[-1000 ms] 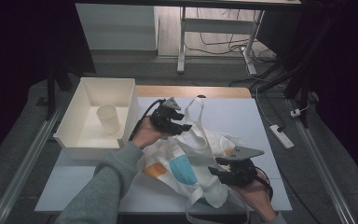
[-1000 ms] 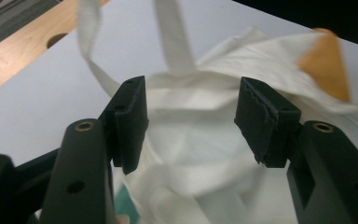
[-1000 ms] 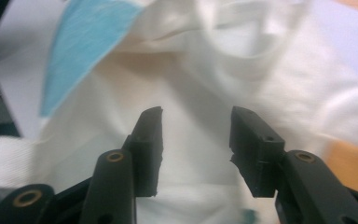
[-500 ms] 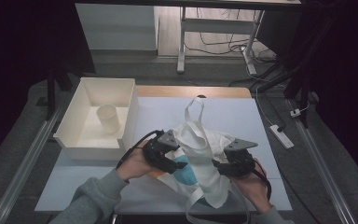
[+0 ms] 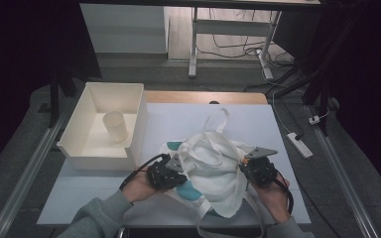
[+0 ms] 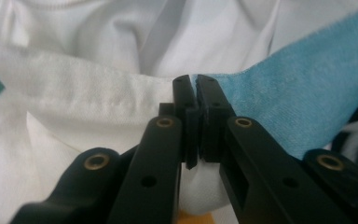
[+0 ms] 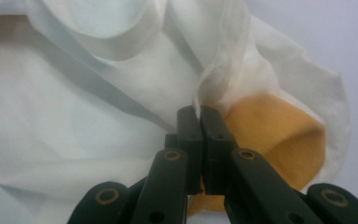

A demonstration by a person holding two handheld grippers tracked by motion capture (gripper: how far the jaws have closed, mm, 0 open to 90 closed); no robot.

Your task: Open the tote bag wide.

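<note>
The surface runs white across the middle of the high view, its near edge cut off by the bottom of the frame along with both forearms. At centre-left sits the white bin, a pale cup standing inside it.

The cloth bag lies crumpled at lower centre, one handle loop reaching toward the top of the frame. From above, the folds hide most of its print: just teal patches peek out at its left edge.

The left tongs come in at the bag's lower left, the right tongs at its right edge, with the grey plate on top. From up here both tips are too small and dark to read.

Up close, it's clearer. In the left gripper view the left tongs have just closed, and they're pinched tight on the bag's hem, where white cloth meets a blue patch. How much fabric sits between the pads is hard to tell.

In the right gripper view the right tongs have also just closed, nipping a raised white fold of the bag. Right behind sits an orange patch, barely visible from above.
</note>
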